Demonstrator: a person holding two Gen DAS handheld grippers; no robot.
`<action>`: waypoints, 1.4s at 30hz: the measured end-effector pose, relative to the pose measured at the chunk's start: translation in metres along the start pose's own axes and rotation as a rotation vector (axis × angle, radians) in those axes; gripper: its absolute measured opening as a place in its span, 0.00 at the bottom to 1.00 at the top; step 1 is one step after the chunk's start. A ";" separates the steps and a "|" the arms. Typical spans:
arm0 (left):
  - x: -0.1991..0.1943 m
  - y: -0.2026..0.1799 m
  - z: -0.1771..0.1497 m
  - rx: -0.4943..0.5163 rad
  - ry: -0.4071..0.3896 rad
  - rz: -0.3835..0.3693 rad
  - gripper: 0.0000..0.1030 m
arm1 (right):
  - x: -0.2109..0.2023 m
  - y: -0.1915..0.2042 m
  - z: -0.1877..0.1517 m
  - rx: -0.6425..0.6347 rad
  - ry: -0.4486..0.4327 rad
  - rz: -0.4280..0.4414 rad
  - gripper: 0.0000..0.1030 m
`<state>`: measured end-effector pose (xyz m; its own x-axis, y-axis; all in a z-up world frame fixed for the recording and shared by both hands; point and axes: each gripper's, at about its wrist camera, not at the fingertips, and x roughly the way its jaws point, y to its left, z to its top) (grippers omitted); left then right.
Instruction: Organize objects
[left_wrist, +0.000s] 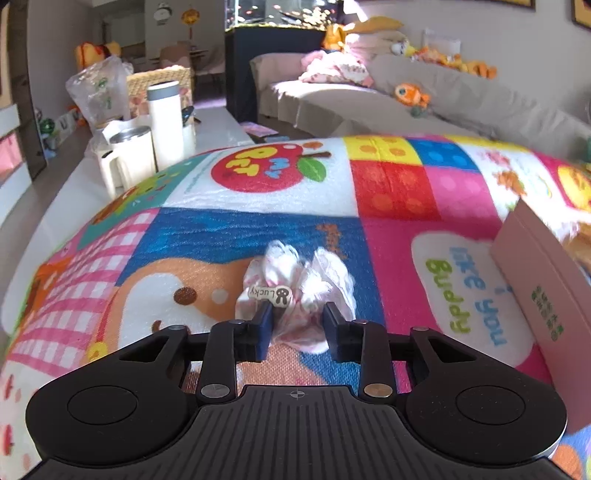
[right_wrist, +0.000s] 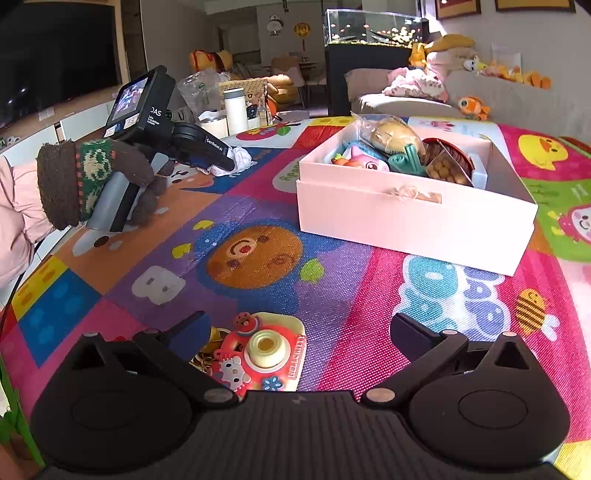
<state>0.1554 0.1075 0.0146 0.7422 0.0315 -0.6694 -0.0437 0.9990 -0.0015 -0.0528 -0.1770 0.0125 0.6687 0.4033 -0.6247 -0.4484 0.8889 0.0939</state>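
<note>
Nearest the right wrist camera, a toy camera (right_wrist: 264, 354) in red and cream with a cartoon cat on its front lies on the colourful play mat (right_wrist: 280, 280), just inside the left finger of the right gripper (right_wrist: 299, 332). That gripper's jaws stand wide apart and press on nothing; the toy sits loose between them, close to the left finger, with some gold-coloured bits beside it that are too hidden to name.

Farther back on the mat, toward the right, sits an open white box (right_wrist: 413, 218). It holds several things: a pink fish-like toy (right_wrist: 364, 158), a bagged bread roll (right_wrist: 393, 136), a green rolled item and a packet of small yellow balls.

On the left of the same view, a gloved hand (right_wrist: 96, 181) in a brown and green knitted glove grips the handle of the left gripper (left_wrist: 297, 314), whose tips are at a bundle of white cloth.

From the left wrist camera, that gripper's jaws are drawn close and clamp a white and pink frilly scrunchie (left_wrist: 295, 284) with a small tag reading "Lucky". The scrunchie bulges out past the fingertips, over the mat. The edge of the pink-tinted box shows at the right. Beyond the mat stand a white flask (left_wrist: 164, 122) and a white jug (left_wrist: 129, 158).
</note>
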 end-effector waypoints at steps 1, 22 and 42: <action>-0.004 -0.005 -0.001 0.019 0.012 -0.001 0.19 | 0.001 -0.001 0.000 0.010 0.006 0.007 1.00; -0.161 -0.046 -0.144 0.101 0.031 -0.310 0.12 | -0.005 0.006 -0.005 0.053 0.070 0.014 1.00; -0.159 -0.086 -0.142 0.360 0.104 -0.408 0.82 | -0.033 -0.079 -0.020 0.302 -0.022 -0.211 1.00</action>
<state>-0.0533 0.0118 0.0156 0.5805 -0.3451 -0.7375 0.4782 0.8776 -0.0342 -0.0514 -0.2654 0.0101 0.7420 0.2059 -0.6380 -0.1060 0.9757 0.1917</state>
